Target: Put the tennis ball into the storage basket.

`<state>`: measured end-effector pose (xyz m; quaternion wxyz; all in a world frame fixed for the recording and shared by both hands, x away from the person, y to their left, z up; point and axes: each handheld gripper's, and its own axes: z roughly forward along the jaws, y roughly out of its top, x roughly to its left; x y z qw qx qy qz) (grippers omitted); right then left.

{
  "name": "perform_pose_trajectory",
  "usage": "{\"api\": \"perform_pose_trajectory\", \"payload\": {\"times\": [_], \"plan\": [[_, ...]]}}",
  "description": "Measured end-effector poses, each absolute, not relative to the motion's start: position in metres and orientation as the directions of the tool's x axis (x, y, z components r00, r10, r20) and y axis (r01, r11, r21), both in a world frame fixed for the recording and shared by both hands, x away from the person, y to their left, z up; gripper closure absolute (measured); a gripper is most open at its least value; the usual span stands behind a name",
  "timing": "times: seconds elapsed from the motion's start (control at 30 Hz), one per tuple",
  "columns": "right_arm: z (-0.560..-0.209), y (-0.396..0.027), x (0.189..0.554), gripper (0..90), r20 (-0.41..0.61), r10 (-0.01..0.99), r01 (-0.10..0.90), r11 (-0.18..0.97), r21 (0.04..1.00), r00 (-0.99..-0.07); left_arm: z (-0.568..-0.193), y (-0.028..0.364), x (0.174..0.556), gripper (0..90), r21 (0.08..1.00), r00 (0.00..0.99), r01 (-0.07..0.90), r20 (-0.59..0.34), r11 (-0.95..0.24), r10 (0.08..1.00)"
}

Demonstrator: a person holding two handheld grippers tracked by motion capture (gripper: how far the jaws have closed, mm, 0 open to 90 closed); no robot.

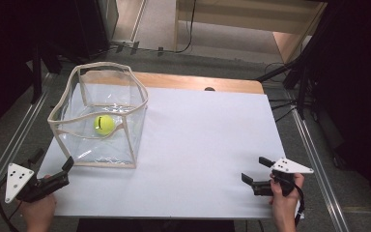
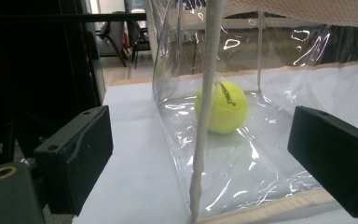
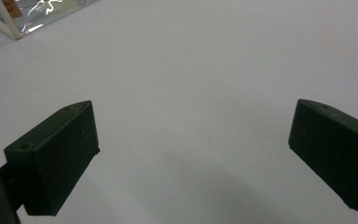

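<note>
A yellow-green tennis ball (image 1: 104, 124) lies on the floor of a clear plastic bin (image 1: 125, 140) with cream fabric edging, at the table's left. My left gripper (image 1: 52, 159) is open at the front left corner, just short of the bin's near corner. In the left gripper view the ball (image 2: 223, 107) shows through the clear wall, behind the bin's cream corner seam (image 2: 205, 121), between my open jaws (image 2: 200, 154). My right gripper (image 1: 255, 170) is open near the front right edge, over bare table (image 3: 191, 130), with nothing between its jaws.
The white table top (image 1: 203, 145) has a wooden strip (image 1: 198, 82) along its far edge. Metal rails run down both sides of the table. Dark stands and cables crowd the floor at the right. A corner of the bin (image 3: 14, 18) shows far off in the right gripper view.
</note>
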<state>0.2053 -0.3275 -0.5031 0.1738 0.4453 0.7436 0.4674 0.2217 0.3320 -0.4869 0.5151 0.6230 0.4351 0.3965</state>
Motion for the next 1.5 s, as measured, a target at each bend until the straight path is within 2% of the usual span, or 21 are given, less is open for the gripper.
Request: {"api": "perform_pose_trajectory", "payload": {"times": [0.77, 1.03, 1.23, 1.5], "plan": [[-0.506, -0.370, 0.182, 0.5, 0.182, 0.854, 0.416, 0.045, 0.908, -0.488, -0.487, 0.334, 0.224, 6.9, 0.987, 0.321, 0.142, 0.030, -0.080, 0.947], [-0.506, -0.370, 0.180, 0.5, 0.172, 0.867, 0.392, 0.029, 0.920, -0.468, -0.486, 0.334, 0.224, 6.9, 0.986, 0.316, 0.145, 0.029, -0.078, 0.948], [-0.510, -0.373, 0.179, 0.5, 0.204, 0.863, 0.383, -0.014, 0.924, -0.462, -0.487, 0.332, 0.221, 6.9, 0.987, 0.300, 0.126, 0.053, -0.095, 0.953], [-0.519, -0.364, 0.184, 0.5, 0.185, 0.856, 0.376, 0.012, 0.926, -0.483, -0.488, 0.333, 0.217, 6.9, 0.990, 0.312, 0.105, 0.054, -0.091, 0.948]]}}
